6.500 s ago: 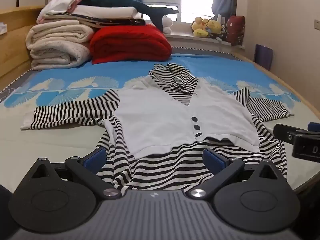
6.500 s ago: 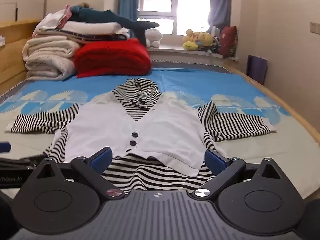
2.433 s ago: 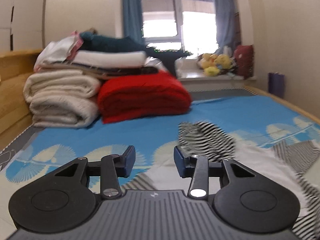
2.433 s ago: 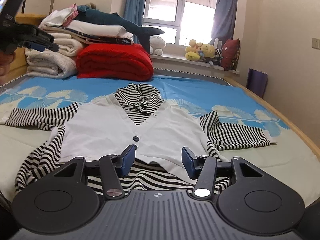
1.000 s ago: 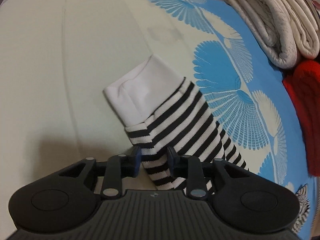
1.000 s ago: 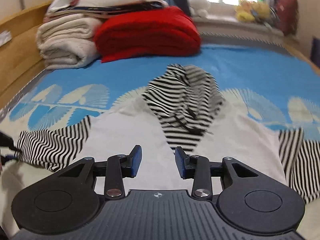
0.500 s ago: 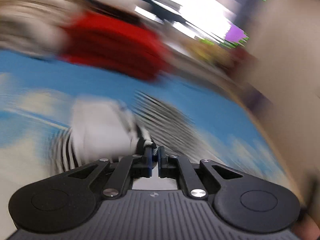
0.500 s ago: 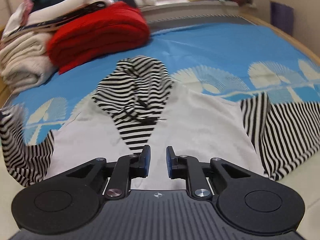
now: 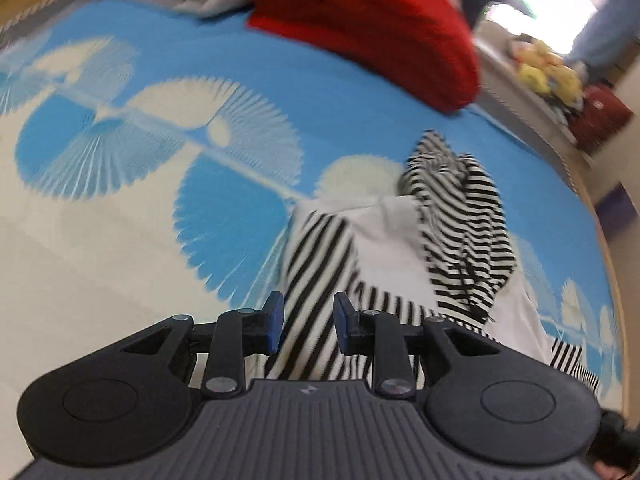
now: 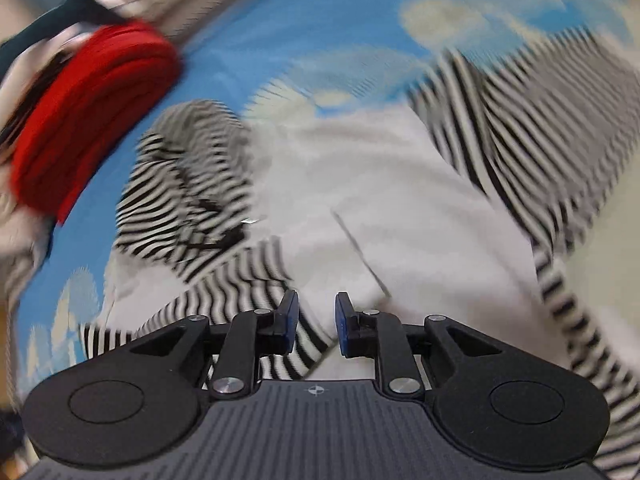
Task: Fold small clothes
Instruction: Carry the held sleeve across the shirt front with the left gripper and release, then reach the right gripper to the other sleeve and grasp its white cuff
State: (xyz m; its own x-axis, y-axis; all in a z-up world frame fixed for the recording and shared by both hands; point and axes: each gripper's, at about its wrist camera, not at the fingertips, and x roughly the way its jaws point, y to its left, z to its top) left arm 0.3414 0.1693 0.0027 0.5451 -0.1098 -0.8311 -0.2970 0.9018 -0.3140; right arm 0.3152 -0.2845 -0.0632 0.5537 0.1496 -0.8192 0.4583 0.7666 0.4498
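Left gripper [image 9: 307,322] jaws apart, striped sleeve [image 9: 316,280] lying across the hoodie [image 10: 380,200] on the bed [image 9: 120,240]. Right gripper [image 10: 317,322] parted too, empty. Risk: unpinned sleeve could slide, spoiling the fold.

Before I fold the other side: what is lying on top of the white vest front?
The striped sleeve lies folded across the white vest front, and the striped hood rests at its top. The buttons cannot be made out; blur or the sleeve may hide them.
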